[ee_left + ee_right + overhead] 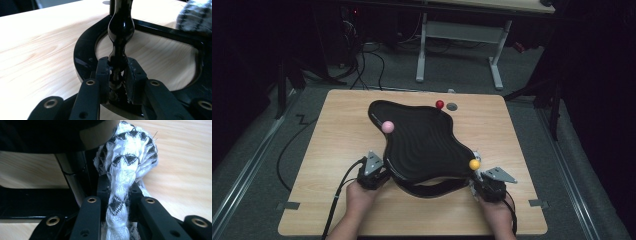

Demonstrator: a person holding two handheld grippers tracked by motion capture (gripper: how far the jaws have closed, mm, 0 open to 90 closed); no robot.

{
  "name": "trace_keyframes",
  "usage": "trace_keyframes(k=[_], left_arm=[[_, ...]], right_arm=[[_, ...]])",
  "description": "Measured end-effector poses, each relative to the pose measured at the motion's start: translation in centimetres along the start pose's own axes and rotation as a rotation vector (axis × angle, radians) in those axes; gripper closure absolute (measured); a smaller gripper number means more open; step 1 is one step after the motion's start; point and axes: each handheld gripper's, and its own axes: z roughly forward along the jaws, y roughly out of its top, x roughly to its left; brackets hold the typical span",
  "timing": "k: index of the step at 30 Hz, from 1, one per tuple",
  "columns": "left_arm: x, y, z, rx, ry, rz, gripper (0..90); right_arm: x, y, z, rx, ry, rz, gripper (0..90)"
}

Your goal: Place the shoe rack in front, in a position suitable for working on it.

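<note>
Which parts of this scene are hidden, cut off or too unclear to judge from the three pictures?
- High view: the black wavy tray covers the frame beneath it and the jaw tips of the left gripper and the right gripper.
- Left gripper view: the post is cut off by the top edge.
- Right gripper view: the rope runs off the bottom edge, so its length is unknown.
- High view: the grey disc is too small to identify.

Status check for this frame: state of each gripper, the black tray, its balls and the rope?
left gripper: shut on the tray's black post
right gripper: shut on white-and-black rope
black tray: tilted on its frame
pink ball: on tray rim
yellow ball: at tray's near corner
</note>
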Motion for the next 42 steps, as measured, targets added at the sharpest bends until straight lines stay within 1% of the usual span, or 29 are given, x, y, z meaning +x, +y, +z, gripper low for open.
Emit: trace_keyframes(k=[1, 2, 3, 6, 7, 8, 9, 10, 11, 12, 13, 14, 16, 19, 20, 21, 22, 24, 27, 28, 29, 31, 33, 34, 38, 39, 40, 41, 42], left_arm=[[-0.2, 0.2, 0.5, -0.003, -0.007, 0.007, 74.6], [-0.3, 0.4, 1.0, -0.005, -0.015, 0.01, 74.6], [-0.4, 0.6, 1.3, -0.003, -0.021, 0.011, 74.5], [-0.4, 0.6, 1.6, -0.01, -0.03, 0.01, 73.8], [-0.3, 0.6, 1.6, -0.002, -0.024, 0.011, 72.4], [-0.1, 0.6, 1.4, 0.003, -0.02, 0.011, 66.3], [0.0, 0.5, 1.2, 0.006, -0.016, 0.012, 66.3], [0.2, 0.4, 0.8, 0.003, -0.009, 0.013, 63.9], [0.6, 0.1, -0.1, -0.009, 0.004, 0.016, 60.3], [0.6, 0.1, -0.1, -0.009, 0.004, 0.016, 58.6], [0.7, -0.1, -0.6, -0.009, 0.017, 0.023, 57.4], [0.9, -0.3, -1.1, -0.008, 0.03, 0.025, 57.4], [1.4, -0.7, -2.1, -0.007, 0.043, 0.013, 56.2], [1.8, -1.2, -3.5, -0.013, 0.062, -0.013, 54.7], [1.9, -1.4, -3.9, -0.016, 0.072, -0.02, 53.6], [1.9, -1.6, -4.3, -0.017, 0.079, -0.025, 53.4], [2.0, -1.8, -4.7, -0.017, 0.086, -0.029, 53.4], [2.1, -2.3, -5.4, -0.017, 0.099, -0.036, 53.2], [2.2, -2.9, -6.4, -0.012, 0.112, -0.044, 53.2], [2.1, -3.1, -6.7, -0.012, 0.115, -0.048, 53.2], [2.1, -3.3, -7.0, -0.014, 0.116, -0.051, 53.2], [1.8, -3.6, -7.3, -0.016, 0.108, -0.058, 53.2], [1.2, -3.8, -7.5, -0.011, 0.106, -0.042, 53.2], [0.9, -3.8, -7.5, -0.012, 0.099, -0.04, 53.1], [-0.4, -3.5, -7.0, -0.029, 0.062, -0.016, 52.0], [-0.8, -3.4, -6.7, -0.03, 0.048, -0.013, 51.8], [-1.3, -3.4, -6.4, -0.027, 0.03, -0.01, 50.7], [-1.8, -3.3, -6.1, -0.024, 0.016, 0.004, 50.7], [-2.5, -3.2, -5.7, -0.021, 0.006, 0.027, 50.3]], right_arm=[[-0.5, -0.6, -0.7, 0.0, -0.019, 0.016, 78.4], [-0.5, -0.6, -0.7, 0.0, -0.019, 0.016, 78.4], [-0.6, -0.8, -1.0, 0.003, -0.027, 0.028, 78.4], [-0.7, -1.2, -1.5, 0.006, -0.038, 0.028, 78.3], [-0.6, -1.2, -1.5, 0.007, -0.041, 0.026, 78.3], [-0.4, -1.2, -1.5, 0.009, -0.041, 0.024, 78.3], [-0.4, -1.2, -1.5, 0.009, -0.041, 0.024, 78.3], [-0.3, -1.2, -1.5, 0.009, -0.036, 0.019, 78.3], [0.0, -1.2, -1.3, 0.012, -0.025, 0.014, 78.3], [0.0, -1.2, -1.3, 0.012, -0.025, 0.014, 78.3], [0.4, -1.2, -1.1, 0.019, -0.005, 0.013, 78.3], [0.4, -1.2, -1.1, 0.019, -0.005, 0.013, 78.3], [1.0, -1.0, -0.7, 0.022, 0.017, 0.002, 78.3], [2.0, -0.5, 0.0, 0.021, 0.079, 0.0, 78.4], [3.1, -0.1, 0.5, 0.021, 0.109, -0.024, 78.4], [3.8, 0.1, 0.8, 0.023, 0.127, -0.031, 78.4], [3.8, 0.1, 0.8, 0.023, 0.127, -0.031, 78.4], [5.3, 0.5, 1.4, 0.02, 0.165, -0.061, 78.4], [7.6, 1.1, 2.3, 0.02, 0.212, -0.121, 78.3], [8.8, 1.4, 2.8, 0.018, 0.237, -0.146, 78.2], [8.8, 1.4, 2.8, 0.018, 0.237, -0.146, 78.2], [9.6, 1.6, 3.1, 0.016, 0.257, -0.165, 78.2], [10.0, 1.8, 3.3, 0.017, 0.267, -0.172, 78.2], [10.0, 1.8, 3.3, 0.015, 0.269, -0.174, 78.3], [9.5, 1.8, 3.2, 0.012, 0.259, -0.161, 78.2], [9.2, 1.8, 3.0, 0.009, 0.254, -0.158, 78.2], [8.6, 1.7, 2.8, 0.007, 0.238, -0.145, 78.1], [8.6, 1.7, 2.8, 0.007, 0.238, -0.145, 78.1], [8.2, 1.7, 2.7, 0.004, 0.23, -0.138, 78.1]])
